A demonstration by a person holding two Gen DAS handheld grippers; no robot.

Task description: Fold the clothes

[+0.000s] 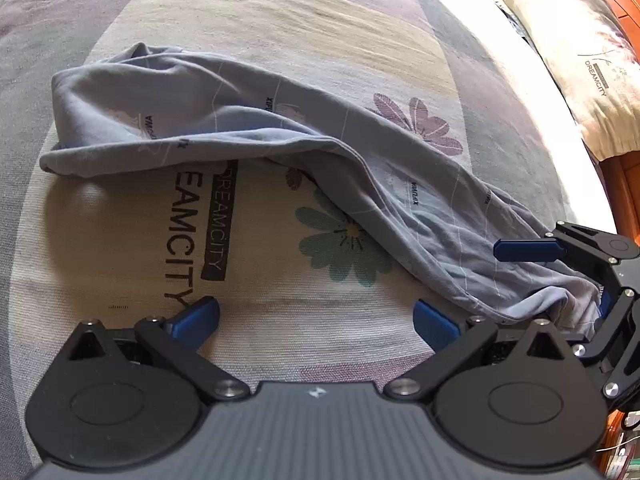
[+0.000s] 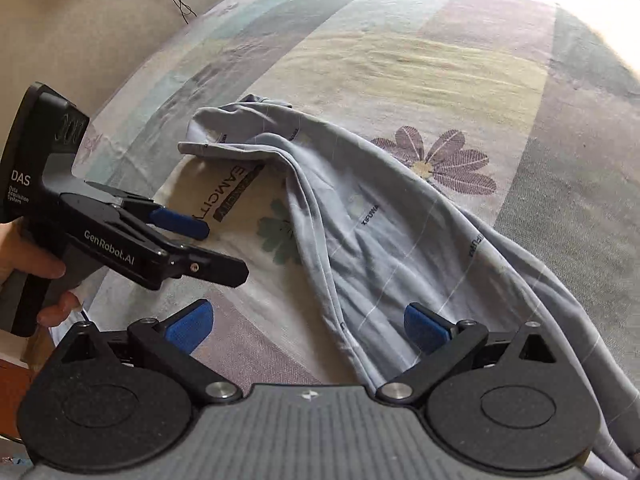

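We've got both grippers over the bed sheet, and the grey-blue garment lies crumpled across it in a long, twisted band. Our left gripper has its blue fingers spread wide with nothing between them but bare sheet and the printed flower. The garment runs ahead of those fingertips and sweeps down past the outside of the right-hand finger. Over in the right wrist view, our right gripper is wide apart too, straddling the cloth: the garment's folded edge passes between the fingers, and the right-hand finger sits over the fabric. The left-hand finger hangs over bare sheet. A pillow sits well beyond the garment's far side.
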